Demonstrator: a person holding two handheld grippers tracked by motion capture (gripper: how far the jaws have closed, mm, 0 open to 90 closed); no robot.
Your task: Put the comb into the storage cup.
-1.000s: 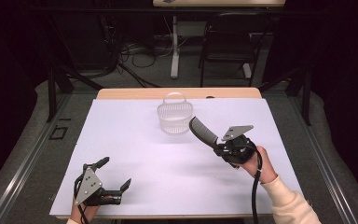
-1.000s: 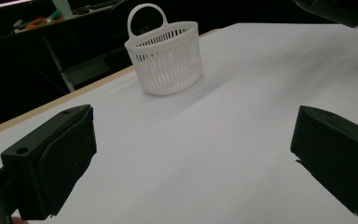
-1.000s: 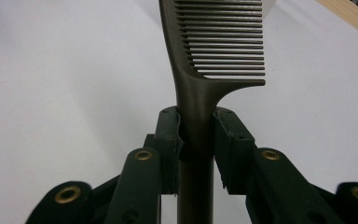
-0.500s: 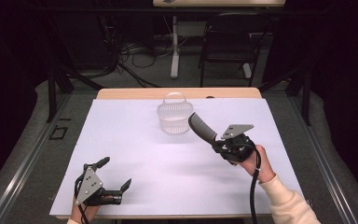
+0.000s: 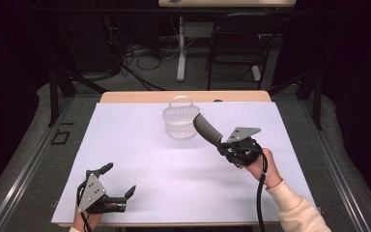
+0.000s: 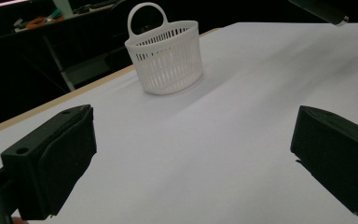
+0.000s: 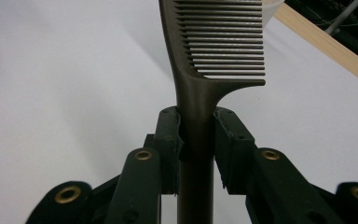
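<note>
A dark grey comb (image 5: 206,129) with a long handle is clamped by its handle in my right gripper (image 5: 221,143), which is shut on it. The comb (image 7: 214,42) points away from the jaws, teeth to the right in the right gripper view, and its end hangs just right of a white slatted basket (image 5: 179,121) with a hoop handle. My left gripper (image 5: 121,180) rests at the table's near left corner, open, with nothing between its jaws. In the left gripper view the basket (image 6: 165,56) stands well beyond that gripper (image 6: 191,158), and the comb's tip (image 6: 324,9) shows at the top right.
A white sheet (image 5: 174,183) covers the wooden table (image 5: 125,96), whose bare strip runs along the far edge. A black cable trails from the right gripper past the person's cream sleeve (image 5: 294,212). Chair and desk legs stand in the dark behind the table.
</note>
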